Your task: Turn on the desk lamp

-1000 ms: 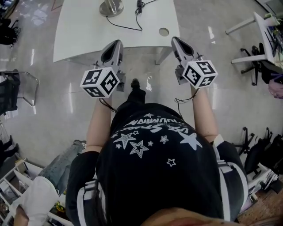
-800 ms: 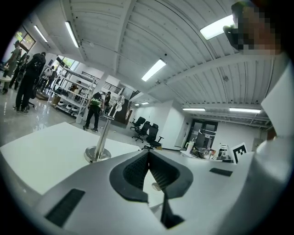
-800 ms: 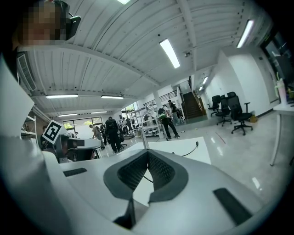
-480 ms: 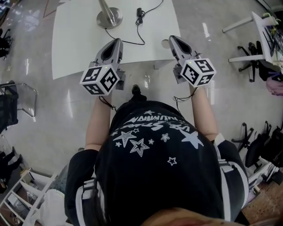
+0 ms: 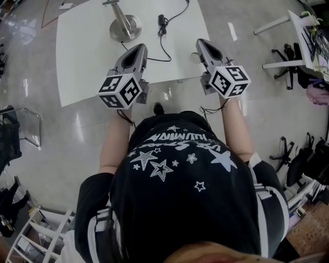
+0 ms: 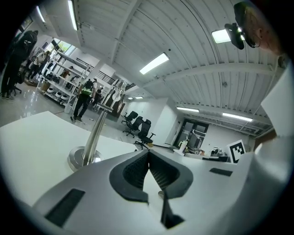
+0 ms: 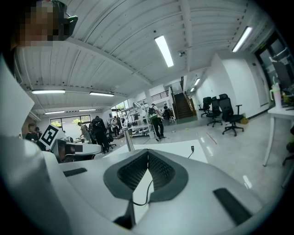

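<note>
The desk lamp's round metal base [image 5: 125, 28] and slim pole [image 5: 114, 6] stand at the far side of a white table [image 5: 82, 61]. Its black cable runs right to an inline switch [image 5: 162, 20]. My left gripper [image 5: 138, 47] is shut and empty over the table's near edge, short of the base. The right gripper [image 5: 201, 42] is shut too, right of the cable. In the left gripper view the base [image 6: 81, 158] sits left of the closed left gripper [image 6: 148, 153]. In the right gripper view the right gripper [image 7: 148, 152] is closed, with the switch [image 7: 192, 148] ahead to the right and the pole [image 7: 130, 140] to the left.
Glossy floor surrounds the table. Office chairs [image 5: 288, 56] and another white desk [image 5: 300, 25] stand to the right, a dark chair [image 5: 10, 136] to the left. People [image 6: 85, 98] and shelving stand far off in both gripper views.
The person has stepped toward the table, so both grippers now reach over its near edge. The lamp base and switch lie closer. Both jaws stay shut.
</note>
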Tool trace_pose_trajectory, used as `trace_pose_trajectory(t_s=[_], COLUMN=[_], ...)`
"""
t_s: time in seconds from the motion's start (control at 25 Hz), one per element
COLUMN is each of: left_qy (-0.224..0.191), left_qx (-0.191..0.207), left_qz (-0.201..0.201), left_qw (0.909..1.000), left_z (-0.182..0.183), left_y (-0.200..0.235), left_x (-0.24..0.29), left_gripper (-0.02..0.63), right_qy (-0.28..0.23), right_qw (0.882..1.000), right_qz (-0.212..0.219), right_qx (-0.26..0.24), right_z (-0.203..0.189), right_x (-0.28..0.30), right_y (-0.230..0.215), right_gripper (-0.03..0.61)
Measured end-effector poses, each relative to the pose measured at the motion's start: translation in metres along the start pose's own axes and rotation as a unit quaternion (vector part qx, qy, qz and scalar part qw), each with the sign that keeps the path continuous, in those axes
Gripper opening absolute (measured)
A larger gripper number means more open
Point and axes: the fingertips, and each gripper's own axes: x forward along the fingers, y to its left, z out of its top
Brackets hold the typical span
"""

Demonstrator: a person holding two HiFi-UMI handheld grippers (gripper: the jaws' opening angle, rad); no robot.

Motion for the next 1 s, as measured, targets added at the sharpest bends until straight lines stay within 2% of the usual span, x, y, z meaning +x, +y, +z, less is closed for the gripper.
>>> trace_pose_trajectory(t_s=[0.24,0.4,0.8,1.0], left_qy=[0.011,0.014,0.032,0.042], left_qx=[-0.004,-0.009,0.003,0.004], left_qz=[-0.005,-0.002,0.032,0.053], left_qw=[0.9999,0.9999,0.9990,0.9977], left_z=[-0.006,-0.007,-0.012,-0.021], left_y=[0.008,0.012,0.016,0.020], left_x=[0.016,0.030,0.071,0.100], left_gripper=[0.011,0.011,0.011,0.011], right_qy=[0.014,0.010,0.012,0.017], right_qw=[1.000,1.000,0.999,0.998], right_qz=[-0.011,-0.013,0.041,0.059], right_qx=[0.001,0.000,0.008,0.014], right_z=[-0.008,0.001,0.020,0.026], right_x=[0.013,0.024,0.071,0.090], right_y=[-0.002,-0.012,-0.036,-0.063], right_gripper=[0.005,0.005,0.005,0.005])
